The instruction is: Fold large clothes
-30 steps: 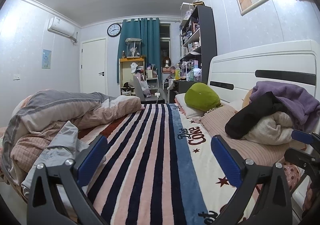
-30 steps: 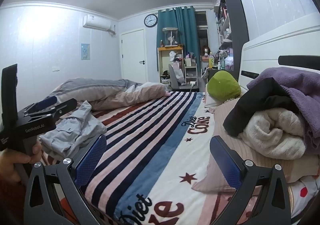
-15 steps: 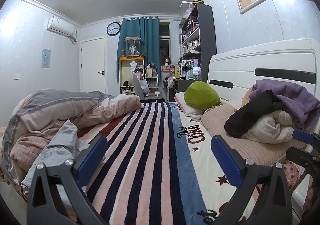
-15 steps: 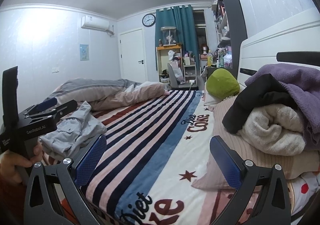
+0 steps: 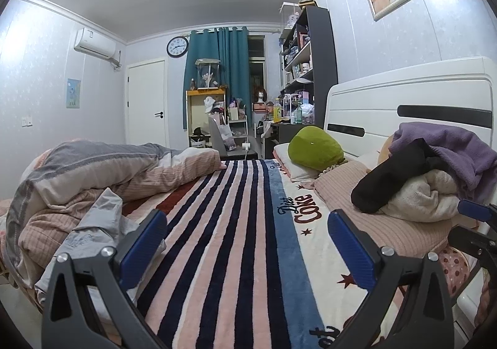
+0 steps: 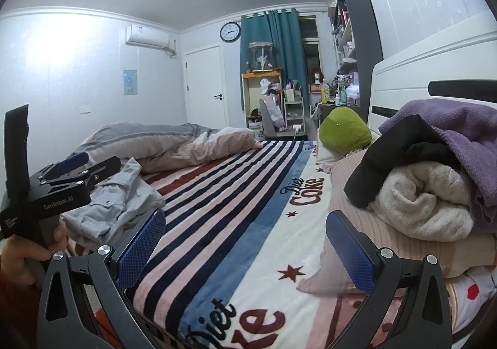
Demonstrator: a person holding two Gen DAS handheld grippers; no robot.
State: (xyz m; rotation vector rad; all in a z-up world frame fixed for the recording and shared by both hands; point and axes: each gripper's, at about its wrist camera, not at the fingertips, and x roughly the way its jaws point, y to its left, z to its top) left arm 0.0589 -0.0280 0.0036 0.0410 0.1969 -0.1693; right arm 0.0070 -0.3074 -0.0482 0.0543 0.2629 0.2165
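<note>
Both grippers hover low over the foot of the striped blanket [image 5: 236, 224], and nothing is in hand. The left gripper [image 5: 247, 240] has its jaws spread wide and empty; the right gripper [image 6: 245, 240] has the same, wide and empty. This looks like the very start, the picking step, with no garment laid out to fold. Left of the blanket lies a crumpled grey shirt [image 6: 115, 199], close beside the left gripper and in front of the bunched duvet [image 5: 93, 168]. Right of the blanket, on a pink pillow [image 6: 403, 243], sits a heap: a black garment [image 6: 400, 156], a cream fleece [image 6: 425, 196], a purple one [image 6: 459, 125] on top. Next, I'd judge, one gripper must reach either pile, pinch an edge, and drag that piece onto the open stripes to spread it flat.
</note>
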